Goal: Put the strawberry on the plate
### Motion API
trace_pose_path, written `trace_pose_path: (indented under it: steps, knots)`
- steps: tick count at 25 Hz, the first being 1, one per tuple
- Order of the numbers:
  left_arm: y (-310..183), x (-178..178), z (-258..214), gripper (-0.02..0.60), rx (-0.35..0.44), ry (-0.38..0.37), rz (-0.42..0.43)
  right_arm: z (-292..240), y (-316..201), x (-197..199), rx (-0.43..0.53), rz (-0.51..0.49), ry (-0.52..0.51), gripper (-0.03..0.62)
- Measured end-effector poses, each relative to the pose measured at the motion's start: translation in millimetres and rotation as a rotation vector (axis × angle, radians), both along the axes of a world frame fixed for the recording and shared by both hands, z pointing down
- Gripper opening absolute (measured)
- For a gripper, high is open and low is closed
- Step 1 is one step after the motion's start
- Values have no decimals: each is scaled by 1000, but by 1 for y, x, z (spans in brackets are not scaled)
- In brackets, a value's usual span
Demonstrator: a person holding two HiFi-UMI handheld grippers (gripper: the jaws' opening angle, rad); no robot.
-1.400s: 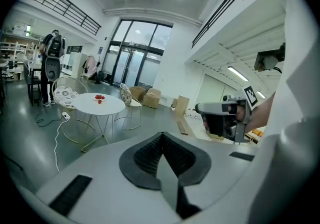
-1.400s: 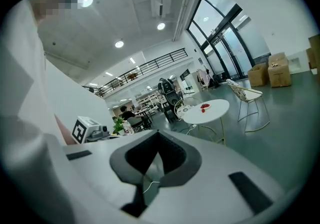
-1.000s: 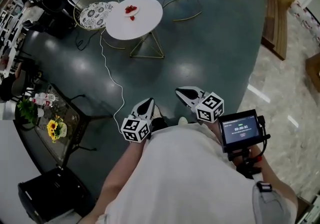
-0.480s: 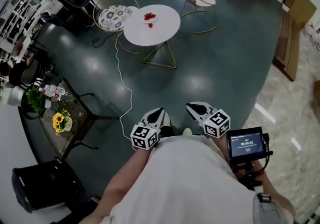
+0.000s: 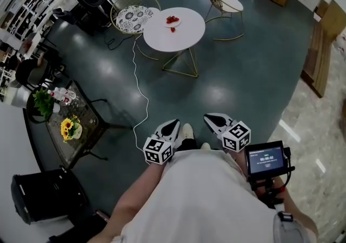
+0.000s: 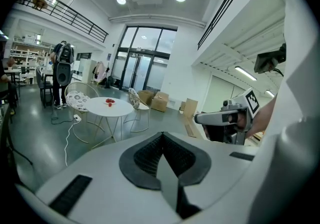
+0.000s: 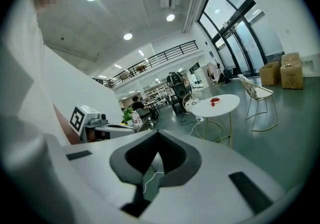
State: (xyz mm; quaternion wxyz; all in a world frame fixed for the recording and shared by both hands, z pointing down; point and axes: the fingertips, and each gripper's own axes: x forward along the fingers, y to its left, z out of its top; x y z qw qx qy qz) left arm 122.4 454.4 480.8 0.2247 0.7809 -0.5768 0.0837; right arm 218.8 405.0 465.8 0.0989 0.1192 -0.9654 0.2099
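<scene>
Dark floor [image 5: 238, 74] lies between me and the round white desk [image 5: 160, 39], where a strawberry [image 5: 172, 30] sits just beside the plate [image 5: 179, 21]; left tongs [image 5: 173, 123] and right tongs [image 5: 208, 118] are both closed on nothing, so I judge the approach underway, with walking closer and opening required next.

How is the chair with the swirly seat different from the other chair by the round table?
The patterned chair has a black-and-white seat; the plain chair has a white one. The patterned chair sits right against the table; the plain chair stands a little apart, with its back toward the table. Both have thin gold frames.
</scene>
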Motion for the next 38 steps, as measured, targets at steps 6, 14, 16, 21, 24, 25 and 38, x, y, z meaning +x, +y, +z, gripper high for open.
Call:
trace_pose_path:
  steps: [6,14,16,21,24,25,38]
  knots:
    - [-4,-8,2,8,-5,10,-8,-1,-3,-8,-8,-8,16,6]
    - [-38,-32,7,8,-9,19,5,2,-36,-26,-15,23,30,6]
    - [-48,-40,7,8,-8,20,9,-1,-44,-31,-9,26,27,6]
    - [-72,-54,7,8,-2,25,29,-2,-68,-40,-7,46,37,6]
    - [-85,-65,10,8,-4,28,33,0,-82,-50,-11,50,42,6]
    - [-90,-69,10,8,-5,30,34,1,-86,-54,-11,50,44,6]
    - [-158,-130,-1,8,14,14,52,-5,-154,-118,-14,60,56,6]
